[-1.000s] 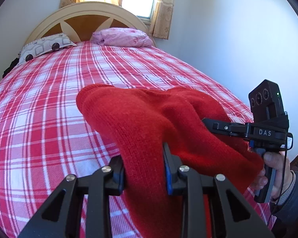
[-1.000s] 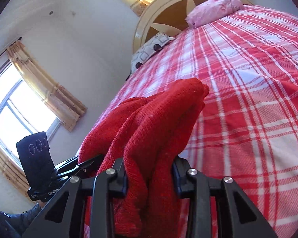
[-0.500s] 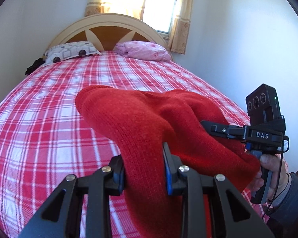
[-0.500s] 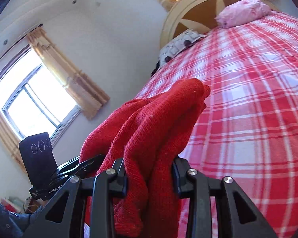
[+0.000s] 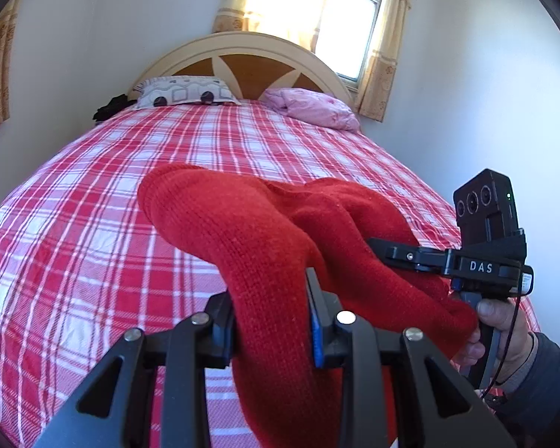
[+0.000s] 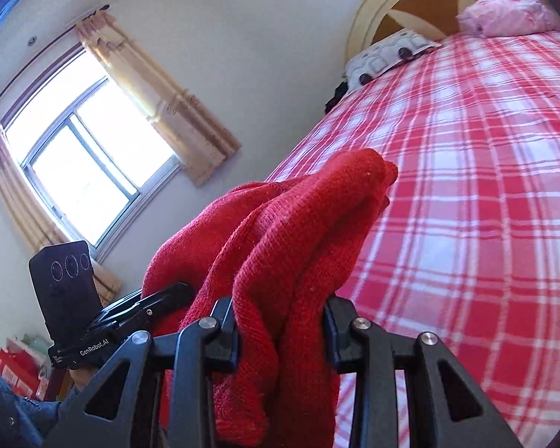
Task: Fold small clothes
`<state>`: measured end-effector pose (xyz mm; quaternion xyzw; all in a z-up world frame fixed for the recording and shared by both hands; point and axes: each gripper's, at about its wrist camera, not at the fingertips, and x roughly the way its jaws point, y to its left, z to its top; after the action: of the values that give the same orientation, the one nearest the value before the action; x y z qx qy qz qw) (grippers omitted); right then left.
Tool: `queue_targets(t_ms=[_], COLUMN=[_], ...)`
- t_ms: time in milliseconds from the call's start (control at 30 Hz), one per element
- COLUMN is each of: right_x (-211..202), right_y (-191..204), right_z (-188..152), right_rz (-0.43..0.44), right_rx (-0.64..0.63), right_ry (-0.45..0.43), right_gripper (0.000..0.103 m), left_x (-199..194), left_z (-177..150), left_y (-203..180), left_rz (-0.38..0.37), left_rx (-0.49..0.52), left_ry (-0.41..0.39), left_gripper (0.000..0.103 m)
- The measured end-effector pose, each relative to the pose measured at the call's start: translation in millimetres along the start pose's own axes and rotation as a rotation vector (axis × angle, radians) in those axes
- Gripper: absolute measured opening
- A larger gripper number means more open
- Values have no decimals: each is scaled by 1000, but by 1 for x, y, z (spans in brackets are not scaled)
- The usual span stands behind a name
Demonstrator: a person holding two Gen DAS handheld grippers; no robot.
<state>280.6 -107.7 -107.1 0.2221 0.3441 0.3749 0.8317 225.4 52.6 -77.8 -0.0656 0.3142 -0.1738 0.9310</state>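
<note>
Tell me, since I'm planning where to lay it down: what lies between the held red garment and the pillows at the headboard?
Only bare red-and-white checked bedspread, between the red knitted garment and the patterned grey pillow and pink pillow; the left wrist view shows it best.

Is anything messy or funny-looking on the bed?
Mostly it looks tidy. The red knit garment is bunched up, pinched in both the left hand-held gripper and the right hand-held gripper, not lying flat. By the patterned pillow, something dark sits crumpled at the bed's edge.
</note>
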Motion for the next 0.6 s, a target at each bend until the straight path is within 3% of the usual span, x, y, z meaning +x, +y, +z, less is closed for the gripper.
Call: queue_targets(t_ms=[600], right_x=[98], right_y=[39], right_z=[-18], right_rz=[68], right_rx=[-15], right_ry=[141], right_gripper=[34], left_x=[-31], left_z=[-43], left_y=[72], left_rz=[82], left_rx=[-155], left_ry=[11], left_gripper=[31])
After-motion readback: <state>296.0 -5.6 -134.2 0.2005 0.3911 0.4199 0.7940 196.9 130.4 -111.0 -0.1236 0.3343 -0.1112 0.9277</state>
